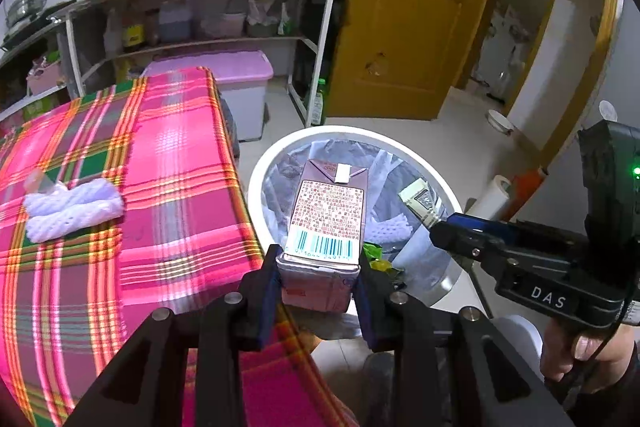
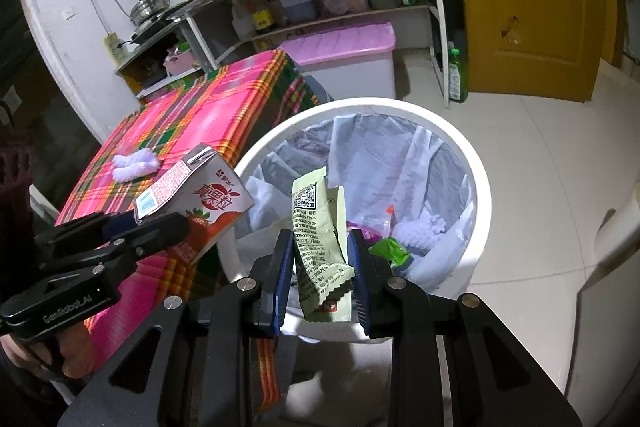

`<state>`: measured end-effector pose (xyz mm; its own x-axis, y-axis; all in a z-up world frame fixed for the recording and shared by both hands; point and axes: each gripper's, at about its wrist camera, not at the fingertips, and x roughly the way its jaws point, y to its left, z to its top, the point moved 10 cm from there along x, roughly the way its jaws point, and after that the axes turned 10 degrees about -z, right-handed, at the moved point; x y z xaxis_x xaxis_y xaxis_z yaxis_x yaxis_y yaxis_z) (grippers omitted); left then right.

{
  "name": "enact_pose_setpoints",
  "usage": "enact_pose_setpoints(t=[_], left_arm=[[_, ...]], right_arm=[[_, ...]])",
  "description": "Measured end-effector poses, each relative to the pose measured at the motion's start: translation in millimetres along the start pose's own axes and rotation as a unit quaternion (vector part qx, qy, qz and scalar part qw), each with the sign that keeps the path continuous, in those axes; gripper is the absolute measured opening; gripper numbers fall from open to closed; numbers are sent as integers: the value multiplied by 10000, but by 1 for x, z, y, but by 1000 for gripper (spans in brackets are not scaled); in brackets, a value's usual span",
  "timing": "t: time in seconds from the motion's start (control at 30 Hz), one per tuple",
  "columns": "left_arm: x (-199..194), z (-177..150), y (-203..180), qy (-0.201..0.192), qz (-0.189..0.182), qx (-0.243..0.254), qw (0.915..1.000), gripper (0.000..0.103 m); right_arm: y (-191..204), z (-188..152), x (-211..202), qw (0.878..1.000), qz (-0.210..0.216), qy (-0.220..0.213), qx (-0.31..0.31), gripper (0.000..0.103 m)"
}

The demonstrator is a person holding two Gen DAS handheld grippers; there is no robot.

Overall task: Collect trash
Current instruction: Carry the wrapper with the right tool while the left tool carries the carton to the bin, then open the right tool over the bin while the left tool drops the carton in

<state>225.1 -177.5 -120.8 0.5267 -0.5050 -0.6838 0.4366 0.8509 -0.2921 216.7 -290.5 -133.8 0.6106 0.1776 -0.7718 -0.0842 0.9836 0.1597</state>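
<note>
Left tongs (image 1: 318, 281) clamp a carton (image 1: 326, 223) over the bin (image 1: 448, 187) rim; right tongs (image 2: 320, 267) clamp a wrapper (image 2: 320, 247) above the bin. Foam net (image 1: 72, 209) lies on the counter (image 1: 168, 187).

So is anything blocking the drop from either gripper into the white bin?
Nothing visible. The left gripper holds the pink strawberry drink carton and the right gripper the pale green snack wrapper, both over the open, plastic-lined round white bin.
</note>
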Motion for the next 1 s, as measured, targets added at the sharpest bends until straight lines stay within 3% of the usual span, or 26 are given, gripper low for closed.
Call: enact_pose_setpoints(t=[0.43, 0.53, 1.0], left_arm=[[35, 4, -6, 275, -100, 60, 9996, 34], [38, 3, -6, 310, -104, 67, 9994, 34], [8, 6, -10, 22, -284, -51, 9996, 34]], right_arm=[[-19, -5, 25, 9993, -196, 291, 119, 30], [-20, -5, 26, 9992, -240, 289, 101, 39], [-6, 1, -10, 9999, -123, -51, 24, 42]])
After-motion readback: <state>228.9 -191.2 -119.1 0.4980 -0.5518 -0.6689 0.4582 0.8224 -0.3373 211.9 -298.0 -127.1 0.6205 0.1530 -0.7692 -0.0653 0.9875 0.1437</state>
